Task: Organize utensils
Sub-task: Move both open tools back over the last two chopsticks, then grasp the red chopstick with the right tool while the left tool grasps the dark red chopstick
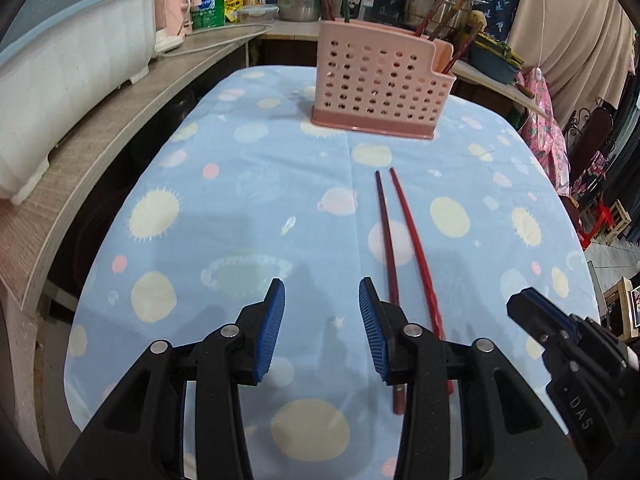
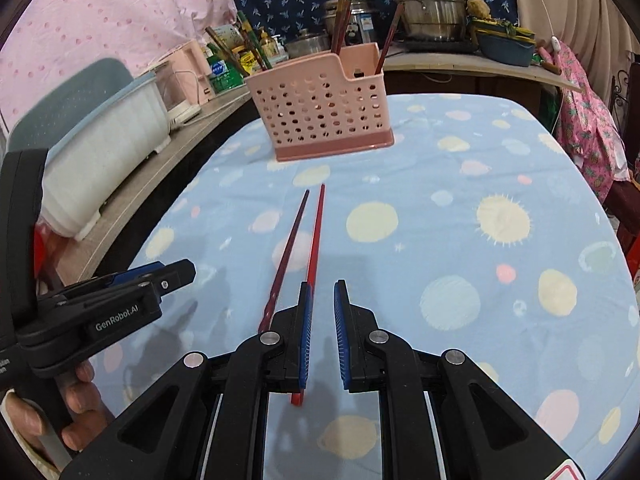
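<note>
Two chopsticks, one dark [image 1: 386, 240] and one red [image 1: 414, 246], lie side by side on the tablecloth [image 1: 240, 200] before one pink holder [image 1: 380, 88]. Left gripper [image 1: 322, 330]: jaws wide, empty. Right gripper [image 2: 322, 334]: jaws slightly apart, empty.

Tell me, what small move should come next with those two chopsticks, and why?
Probably lower the right gripper a little leftward onto the bright red chopstick and close. Both chopsticks lie loose on the tablecloth, the dark chopstick beside it; both grippers are open and empty, and the pink holder waits ahead.
</note>
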`<state>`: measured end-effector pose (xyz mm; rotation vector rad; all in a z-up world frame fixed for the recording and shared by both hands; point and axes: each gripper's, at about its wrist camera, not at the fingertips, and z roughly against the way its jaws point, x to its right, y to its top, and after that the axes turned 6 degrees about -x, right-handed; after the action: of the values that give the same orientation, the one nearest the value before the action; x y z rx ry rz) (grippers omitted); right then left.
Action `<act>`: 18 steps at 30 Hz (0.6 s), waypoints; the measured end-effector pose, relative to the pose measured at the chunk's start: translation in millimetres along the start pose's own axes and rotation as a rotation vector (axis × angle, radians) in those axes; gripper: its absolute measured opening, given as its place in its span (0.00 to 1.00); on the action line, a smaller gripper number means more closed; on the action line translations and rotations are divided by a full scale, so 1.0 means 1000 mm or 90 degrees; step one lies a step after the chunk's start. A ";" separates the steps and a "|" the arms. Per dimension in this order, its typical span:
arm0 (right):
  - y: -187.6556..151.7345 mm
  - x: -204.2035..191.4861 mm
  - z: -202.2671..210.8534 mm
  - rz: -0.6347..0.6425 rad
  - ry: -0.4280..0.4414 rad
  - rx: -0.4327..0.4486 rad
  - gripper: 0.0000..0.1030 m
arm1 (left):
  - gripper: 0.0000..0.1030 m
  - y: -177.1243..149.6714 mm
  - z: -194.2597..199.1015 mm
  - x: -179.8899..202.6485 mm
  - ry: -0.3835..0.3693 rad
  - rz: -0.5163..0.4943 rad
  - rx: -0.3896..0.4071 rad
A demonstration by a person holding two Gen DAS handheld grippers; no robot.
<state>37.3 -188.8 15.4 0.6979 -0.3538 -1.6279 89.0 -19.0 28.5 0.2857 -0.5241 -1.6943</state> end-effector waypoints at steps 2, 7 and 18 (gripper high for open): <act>-0.008 -0.003 -0.005 0.004 0.003 -0.015 0.13 | 0.41 -0.006 -0.002 -0.001 0.002 0.000 -0.004; -0.025 -0.014 -0.018 0.022 0.010 -0.043 0.13 | 0.44 -0.018 -0.005 -0.002 0.003 -0.004 -0.017; -0.039 -0.027 -0.046 0.064 -0.019 -0.083 0.11 | 0.51 -0.023 -0.013 0.002 -0.001 -0.015 -0.033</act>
<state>37.0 -148.4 -36.9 0.5488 -0.2972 -1.5523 74.8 -20.9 5.9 0.2541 -0.4796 -1.7282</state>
